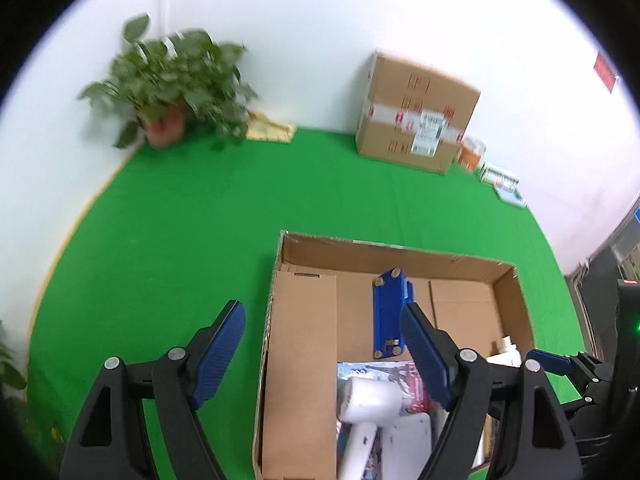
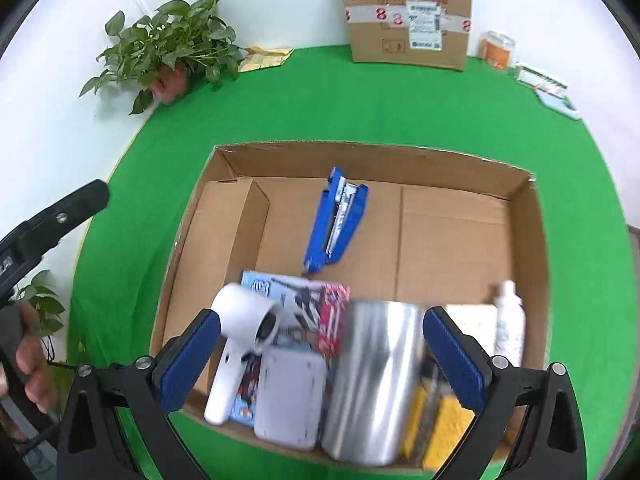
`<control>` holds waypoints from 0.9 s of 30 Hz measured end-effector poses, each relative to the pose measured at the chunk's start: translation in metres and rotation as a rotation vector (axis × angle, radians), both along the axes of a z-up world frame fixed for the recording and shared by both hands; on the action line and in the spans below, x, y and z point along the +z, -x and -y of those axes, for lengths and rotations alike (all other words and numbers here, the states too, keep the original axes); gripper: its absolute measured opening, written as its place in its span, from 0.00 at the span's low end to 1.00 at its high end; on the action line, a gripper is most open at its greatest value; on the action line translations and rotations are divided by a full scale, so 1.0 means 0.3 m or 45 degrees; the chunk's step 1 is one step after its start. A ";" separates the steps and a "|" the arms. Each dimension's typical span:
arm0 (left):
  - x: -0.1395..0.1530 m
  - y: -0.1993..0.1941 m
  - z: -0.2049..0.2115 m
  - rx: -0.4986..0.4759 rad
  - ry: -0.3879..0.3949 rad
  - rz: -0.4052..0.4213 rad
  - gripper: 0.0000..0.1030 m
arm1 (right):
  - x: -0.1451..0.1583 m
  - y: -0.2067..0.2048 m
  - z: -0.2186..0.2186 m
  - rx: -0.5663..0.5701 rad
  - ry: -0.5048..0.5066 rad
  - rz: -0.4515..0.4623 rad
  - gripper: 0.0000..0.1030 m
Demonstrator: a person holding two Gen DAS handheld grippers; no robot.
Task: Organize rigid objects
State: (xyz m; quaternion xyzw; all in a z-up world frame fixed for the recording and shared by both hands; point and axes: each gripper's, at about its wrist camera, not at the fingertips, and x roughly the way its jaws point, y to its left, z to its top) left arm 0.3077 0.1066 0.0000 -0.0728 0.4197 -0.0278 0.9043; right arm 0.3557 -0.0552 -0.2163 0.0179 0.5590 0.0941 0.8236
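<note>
Hovering with jaws wide apart and empty, the right gripper [image 2: 320, 356] and left gripper [image 1: 324, 350] hang above an open cardboard box [image 2: 376, 156] on the green surface [image 2: 320, 100], the steel tumbler [image 2: 376, 380] lying along its near wall.

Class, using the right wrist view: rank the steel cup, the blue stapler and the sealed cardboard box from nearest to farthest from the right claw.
1. Steel cup: between the open right claw fingers.
2. Blue stapler: mid-tray, beyond.
3. Sealed cardboard box: against the far wall.
</note>
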 end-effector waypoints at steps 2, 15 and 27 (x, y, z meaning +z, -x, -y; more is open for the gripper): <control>0.045 0.055 0.016 0.006 -0.014 0.038 0.77 | 0.065 0.072 0.012 -0.012 0.032 0.030 0.99; 0.285 0.356 0.256 -0.010 -0.148 0.094 0.77 | 0.412 0.527 0.203 -0.050 0.040 0.188 0.99; 0.393 0.599 0.485 0.042 -0.216 0.075 0.79 | 0.582 0.835 0.441 0.001 -0.002 0.281 0.99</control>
